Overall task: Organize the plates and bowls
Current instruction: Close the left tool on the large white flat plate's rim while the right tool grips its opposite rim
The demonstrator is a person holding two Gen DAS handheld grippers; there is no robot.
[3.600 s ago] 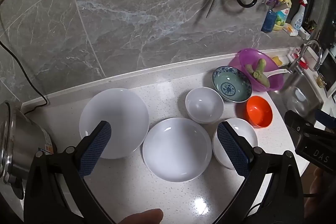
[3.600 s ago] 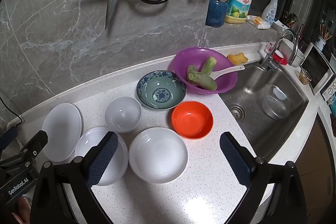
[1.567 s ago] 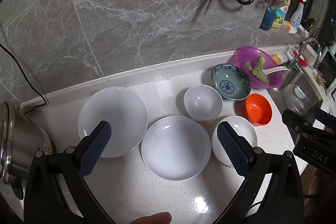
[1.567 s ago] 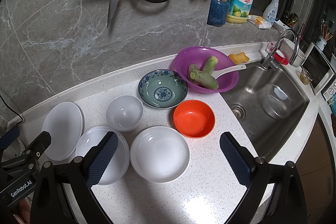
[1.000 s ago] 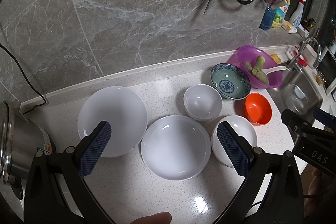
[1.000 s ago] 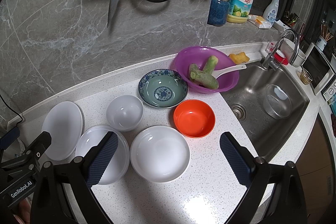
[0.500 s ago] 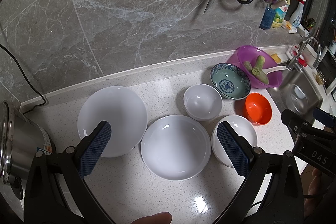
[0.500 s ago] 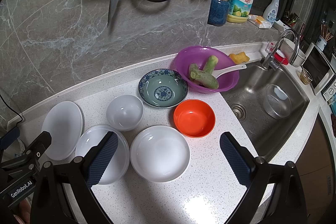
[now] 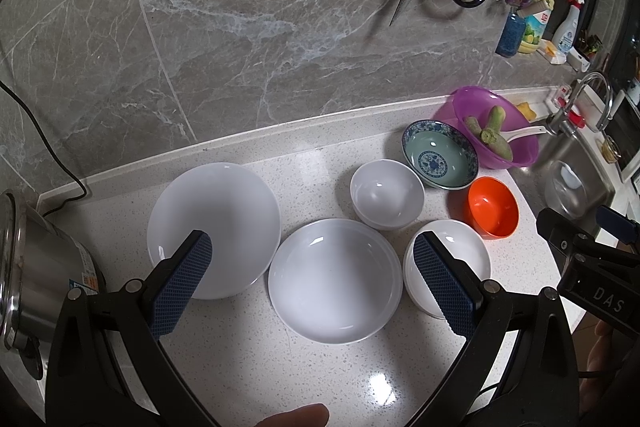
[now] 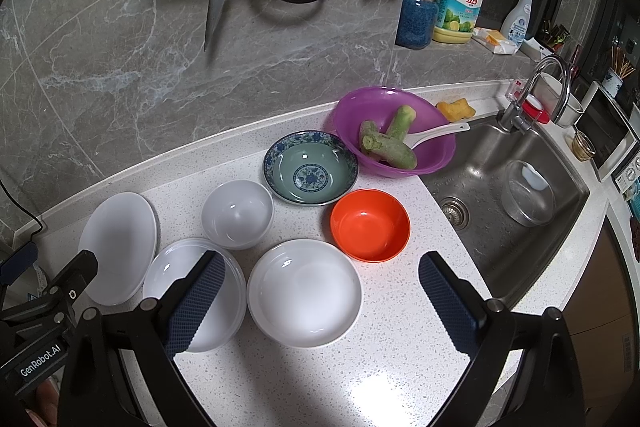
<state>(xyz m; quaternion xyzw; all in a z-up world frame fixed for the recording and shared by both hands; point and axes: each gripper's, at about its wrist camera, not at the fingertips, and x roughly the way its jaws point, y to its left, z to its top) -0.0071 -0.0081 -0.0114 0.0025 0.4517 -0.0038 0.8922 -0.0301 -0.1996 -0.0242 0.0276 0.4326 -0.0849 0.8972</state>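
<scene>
Nothing is stacked yet: white plates, white bowl and orange bowl lie separately on the bench. Both grippers' jaws are held open, empty.

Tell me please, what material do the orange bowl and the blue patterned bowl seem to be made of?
Orange bowl: probably plastic or melamine; flat uniform colour with a soft, dull sheen. Blue patterned bowl: likely glazed ceramic; painted blue motif, celadon-green inside, sharp glossy highlights. Neither can be confirmed by look alone.
</scene>
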